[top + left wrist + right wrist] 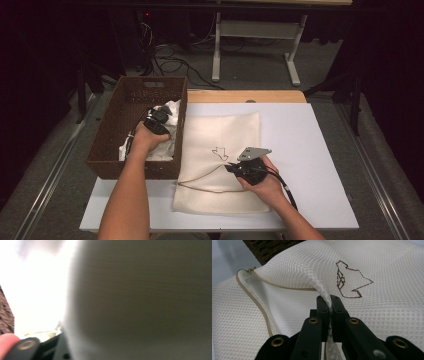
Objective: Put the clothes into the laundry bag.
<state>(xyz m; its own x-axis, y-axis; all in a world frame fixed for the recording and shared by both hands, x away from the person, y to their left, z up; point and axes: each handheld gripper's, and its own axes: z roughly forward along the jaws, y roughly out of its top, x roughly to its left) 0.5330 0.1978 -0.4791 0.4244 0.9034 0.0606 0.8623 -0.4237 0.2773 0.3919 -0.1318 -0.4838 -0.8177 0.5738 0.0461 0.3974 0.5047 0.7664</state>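
On the desk point(320, 150), a white top with a wood strip along the far edge, a cream mesh bag point(225, 165) lies flat from the middle toward the near edge, its left side touching the basket. Brown wicker basket point(145, 100) sits at the left edge, hanging slightly off the near-left side, with white cloth point(170, 112) bunched inside against its right wall.

Bag has a tan zipper point(262, 307) running along its open edge, plus a small brown stitched outline point(348, 281) near its middle. Zipper mouth is lifted into a ridge where the mesh is pulled up.

Right gripper point(329, 312) is by the bag's right side near the near edge, jaws closed tight on a pinched fold of the mesh, with the fabric running up from between the pads. Grey three-cornered plate on top of it, cable trailing toward the near-right corner. Right hand point(265, 185) is wrapped around its body.

Left gripper point(157, 120) is down inside the basket, at the white cloth by the right wall; left hand point(145, 140) is behind it. Its own view is blurred, white and grey fabric right up against the lens, with a bit of wicker at the left. Can't tell whether the jaws are pinching cloth or just part-way closed around nothing.
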